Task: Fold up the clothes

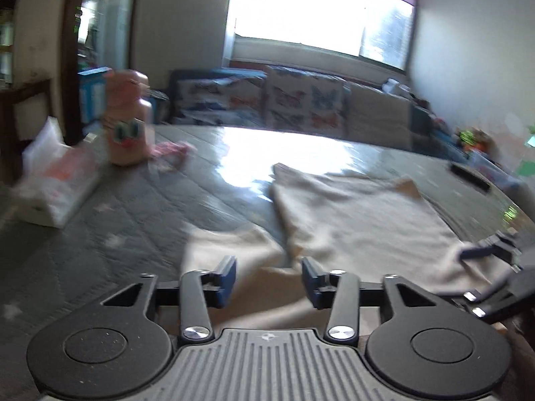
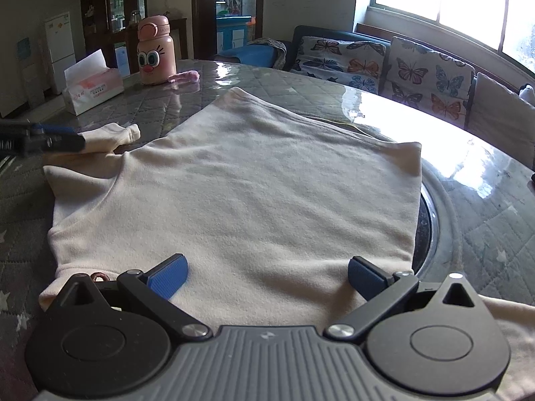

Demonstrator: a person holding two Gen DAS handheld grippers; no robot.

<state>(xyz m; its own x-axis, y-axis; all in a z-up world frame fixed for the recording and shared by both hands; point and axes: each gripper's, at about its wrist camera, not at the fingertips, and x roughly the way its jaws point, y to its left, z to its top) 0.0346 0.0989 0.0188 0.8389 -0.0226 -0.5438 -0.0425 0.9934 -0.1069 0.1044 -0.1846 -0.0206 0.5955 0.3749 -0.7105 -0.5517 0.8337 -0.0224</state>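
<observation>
On the quilted table [image 2: 485,234], the cream garment [image 2: 250,183] lies spread flat, unfolded; right gripper [image 2: 267,277] and left gripper [image 1: 269,274] hover above it, jaws apart, folding still ahead.

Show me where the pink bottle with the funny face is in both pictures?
Left wrist view: the pink bottle stands blurred at upper left on the table, right of the tissue pack.
Right wrist view: the pink bottle stands sharp at upper left, again right of the tissue pack.
Shared landmark: the butterfly cushions on the sofa under the window.
</observation>
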